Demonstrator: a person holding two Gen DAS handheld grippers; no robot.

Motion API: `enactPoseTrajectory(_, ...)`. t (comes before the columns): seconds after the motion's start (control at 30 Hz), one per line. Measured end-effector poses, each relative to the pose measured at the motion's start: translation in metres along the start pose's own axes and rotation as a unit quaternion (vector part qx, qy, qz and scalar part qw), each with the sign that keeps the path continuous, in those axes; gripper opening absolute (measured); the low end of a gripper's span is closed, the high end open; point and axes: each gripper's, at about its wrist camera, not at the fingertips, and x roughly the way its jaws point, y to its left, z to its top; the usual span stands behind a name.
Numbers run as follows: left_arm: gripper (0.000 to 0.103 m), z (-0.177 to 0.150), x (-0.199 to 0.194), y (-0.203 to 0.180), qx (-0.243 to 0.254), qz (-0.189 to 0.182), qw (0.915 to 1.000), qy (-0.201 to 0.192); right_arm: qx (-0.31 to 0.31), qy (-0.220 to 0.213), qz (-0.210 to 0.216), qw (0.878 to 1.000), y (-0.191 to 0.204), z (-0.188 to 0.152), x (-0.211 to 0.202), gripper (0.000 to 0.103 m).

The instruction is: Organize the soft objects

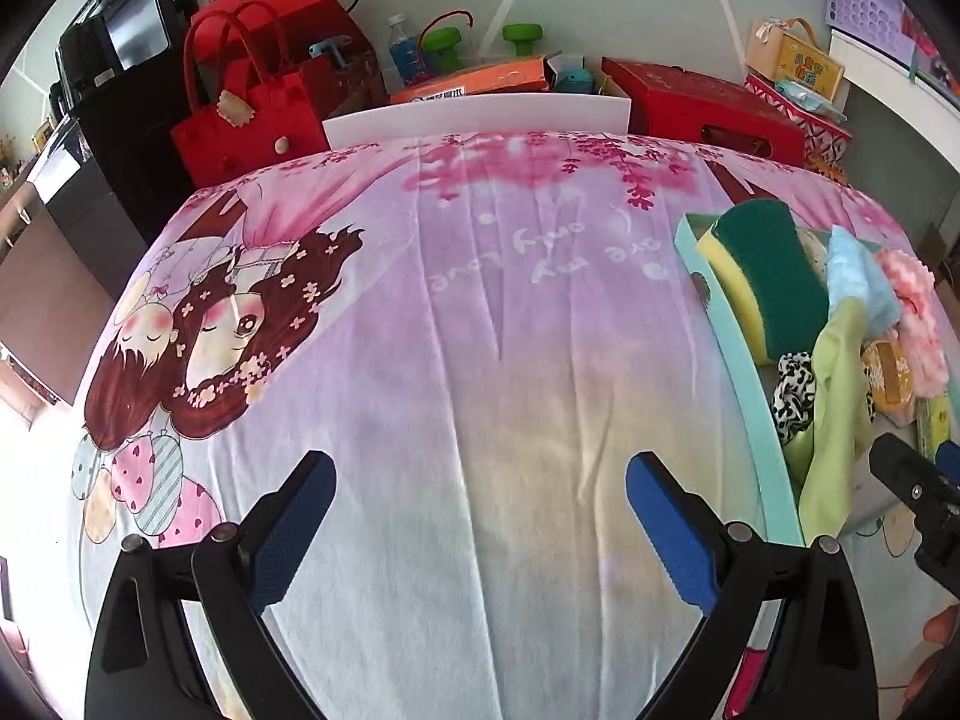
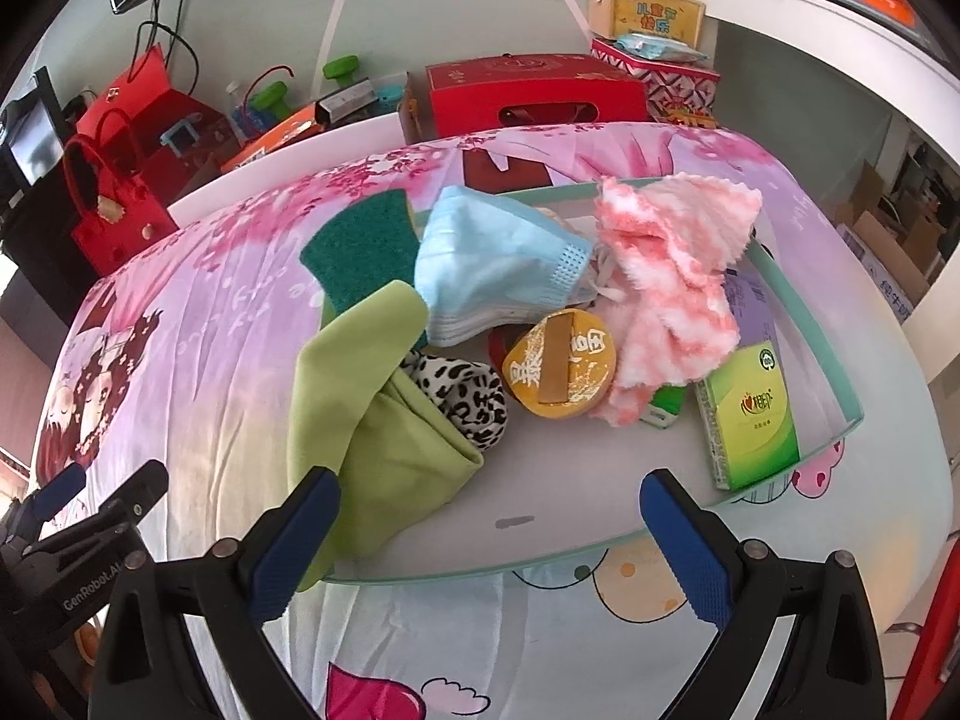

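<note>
A pale green tray (image 2: 600, 552) on a cartoon-print sheet (image 1: 480, 330) holds a heap of soft things: a green and yellow sponge (image 2: 360, 246), a light green cloth (image 2: 384, 450) hanging over the tray's left rim, a blue face mask (image 2: 492, 264), a pink fluffy cloth (image 2: 666, 288) and a leopard-print fabric piece (image 2: 468, 396). My right gripper (image 2: 489, 540) is open over the tray's near rim, nothing between its fingers. My left gripper (image 1: 480, 525) is open above the bare sheet, left of the tray (image 1: 744, 360). The sponge (image 1: 774, 276) shows at the left wrist view's right edge.
The tray also holds a round yellow tin (image 2: 558, 366), a green box (image 2: 756, 414) and a purple packet (image 2: 750, 300). Behind the sheet stand red bags (image 1: 246, 120), a red box (image 2: 534, 93), green dumbbells (image 1: 522, 36) and a white board (image 1: 474, 114).
</note>
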Motion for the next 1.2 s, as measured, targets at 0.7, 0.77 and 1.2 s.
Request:
enactPoseTrajectory(0.7,0.097,0.0026,-0.0048,-0.0089,0.029,-0.031,0.9991,-0.005,-0.014,-0.007,0.002,1.0,0.0049,0.0008,-0.0008,0.102)
enactPoseTrajectory(0.77,0.097,0.0027,-0.0042,-0.0091,0.029,-0.032,0.9991,-0.002,-0.017,-0.006,0.0,1.0,0.0054,0.0005,0.0001,0.102)
enactPoseTrajectory(1.2,0.097,0.0021,-0.0013,-0.008,0.029,-0.026,0.9992,0.005,-0.016,-0.002,-0.002,1.0,0.0029,-0.0007,0.0011,0.102)
